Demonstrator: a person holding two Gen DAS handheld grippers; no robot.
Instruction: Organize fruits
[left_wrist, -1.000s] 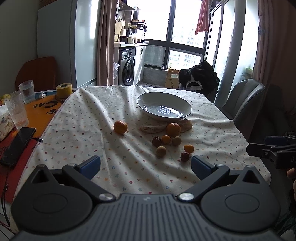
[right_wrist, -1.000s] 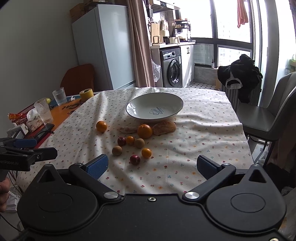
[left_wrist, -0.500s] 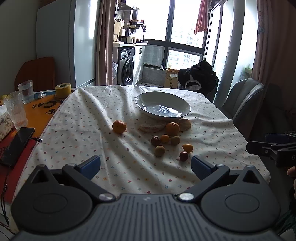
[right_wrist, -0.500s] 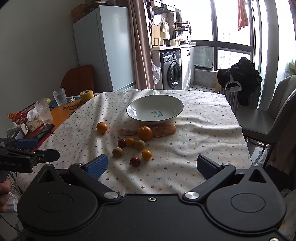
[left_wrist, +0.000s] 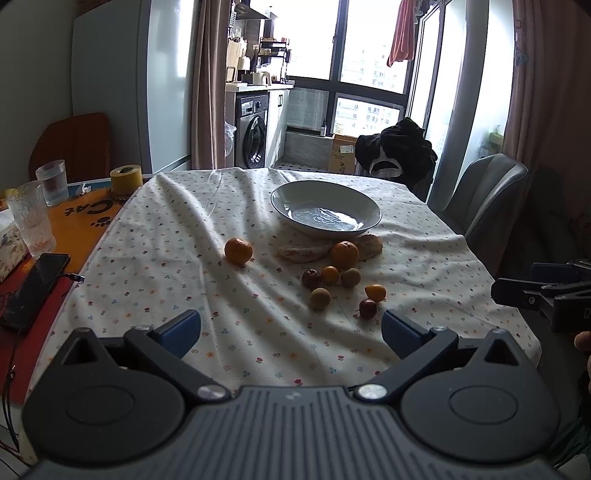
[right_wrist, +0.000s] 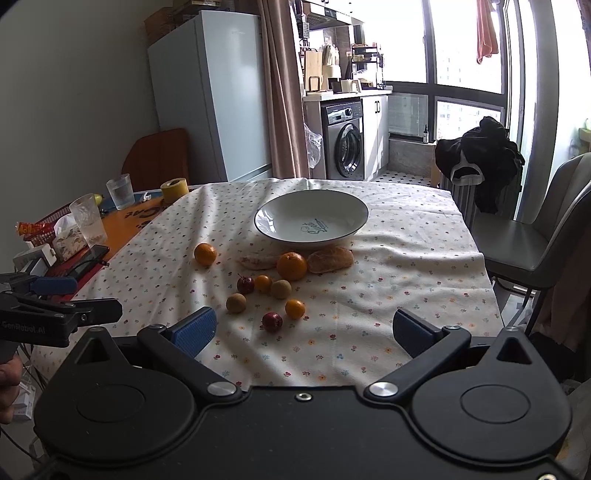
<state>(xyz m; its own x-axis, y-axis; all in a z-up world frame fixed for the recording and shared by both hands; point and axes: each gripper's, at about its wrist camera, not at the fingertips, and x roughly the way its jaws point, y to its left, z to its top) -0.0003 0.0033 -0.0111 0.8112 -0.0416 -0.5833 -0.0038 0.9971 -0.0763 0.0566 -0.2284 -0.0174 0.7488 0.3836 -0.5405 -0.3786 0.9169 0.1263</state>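
Left hand-held gripper (left_wrist: 291, 328) hangs over the near edge of the worktop (left_wrist: 159, 236), jaws spread wide, nothing between them. Lone mandarin (left_wrist: 238, 251) sits left, apart from the rest. Centre: empty white bowl (left_wrist: 326, 213); just in front, two bread-like pieces flank a bigger orange (left_wrist: 344, 254). Nearer, loose cluster on the floral cloth: two dark red fruits (left_wrist: 311, 278), two small orange ones (left_wrist: 330, 274), two tan ones (left_wrist: 319, 298). Right hand-held gripper (right_wrist: 304, 330) also spread wide, empty, short of the fruit.
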